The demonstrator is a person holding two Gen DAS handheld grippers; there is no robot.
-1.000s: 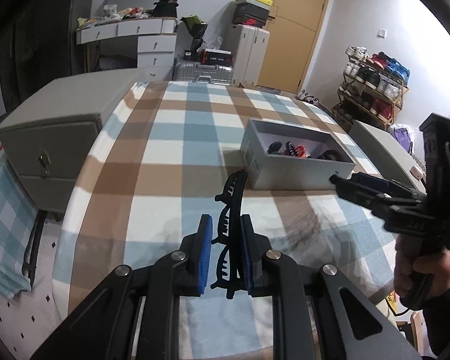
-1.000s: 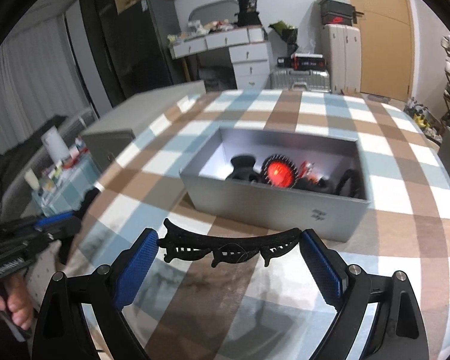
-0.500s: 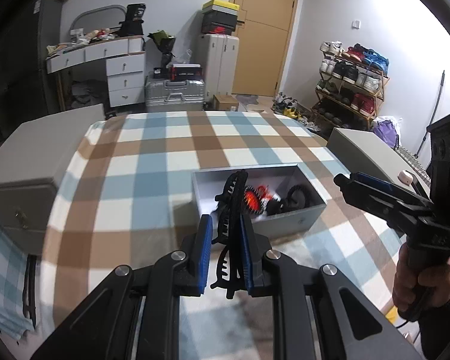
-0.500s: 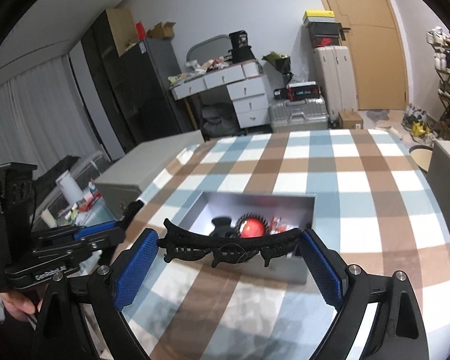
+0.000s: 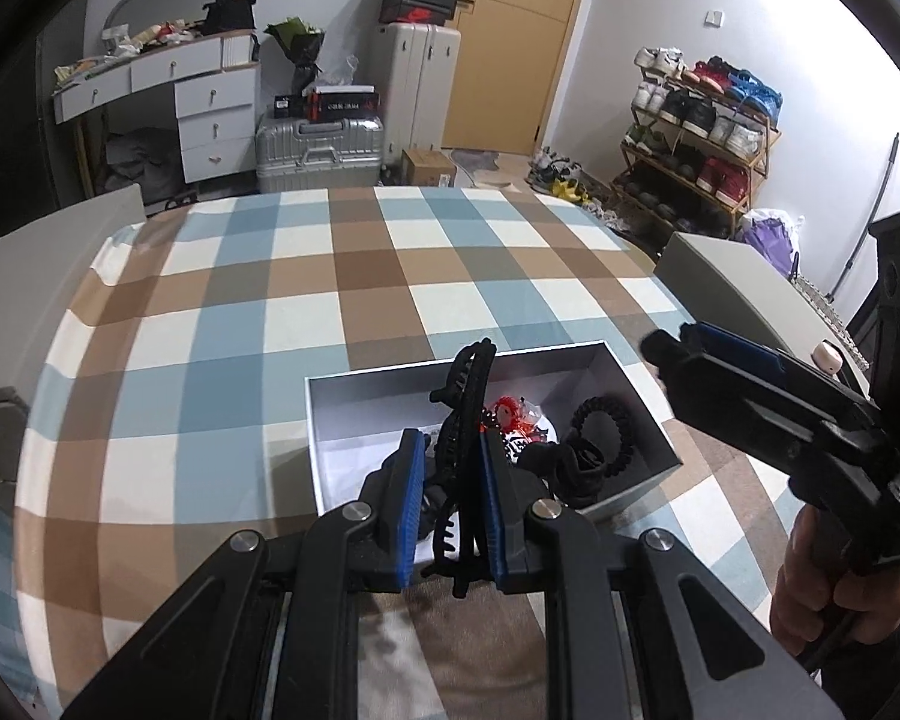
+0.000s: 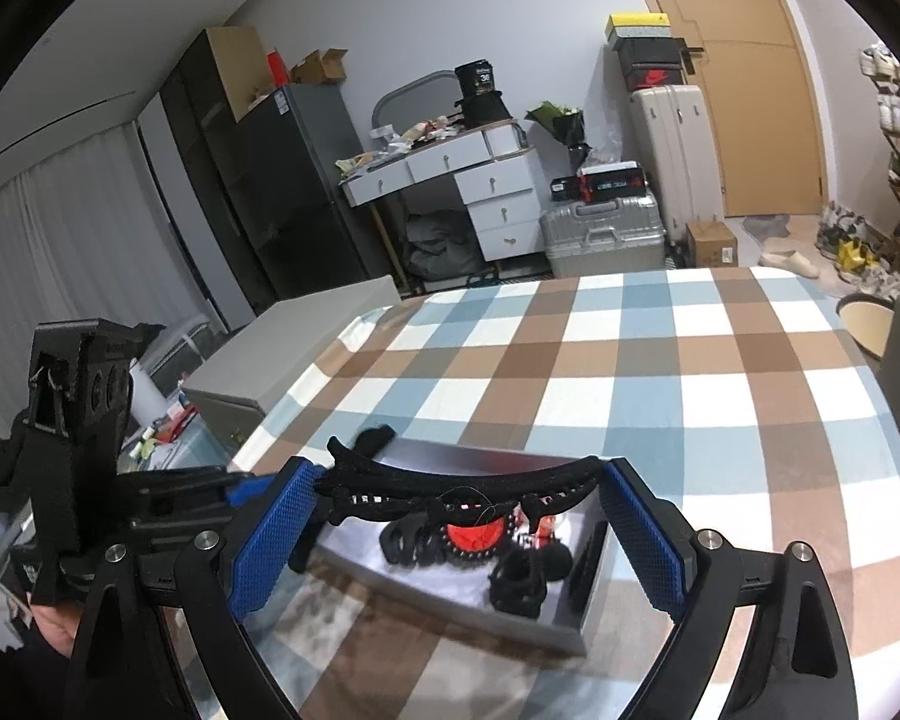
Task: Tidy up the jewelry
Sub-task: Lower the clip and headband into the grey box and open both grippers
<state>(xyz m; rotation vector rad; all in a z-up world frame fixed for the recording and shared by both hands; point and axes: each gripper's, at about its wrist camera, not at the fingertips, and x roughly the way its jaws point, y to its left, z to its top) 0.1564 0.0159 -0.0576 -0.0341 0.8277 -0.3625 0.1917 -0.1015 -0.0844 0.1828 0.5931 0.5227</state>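
Note:
My left gripper [image 5: 448, 443] is shut on a black claw hair clip [image 5: 471, 372], held edgewise between the blue pads above the near left part of an open grey box [image 5: 390, 369]. In the box lie a red ornament [image 5: 510, 408], a black coiled hair tie [image 5: 606, 426] and other dark hair pieces. My right gripper [image 6: 459, 474] is shut on a long black hair clip [image 6: 390, 480] that spans from pad to pad, just above the box [image 6: 450, 600]. A hand holds the right gripper [image 5: 660, 354] at the box's right side. The left gripper [image 6: 252, 483] shows at the box's left.
The box stands on a table with a blue, brown and white checked cloth [image 5: 306, 276]. Grey cabinets flank the table, one on the left [image 5: 6, 276] and one on the right [image 5: 732, 276]. Suitcases [image 5: 318, 150], a white desk and a shoe rack [image 5: 702, 138] stand beyond.
Both grippers have moved in over the grey box, each still gripping its clip. The box has come close under them and the right gripper has risen a little.

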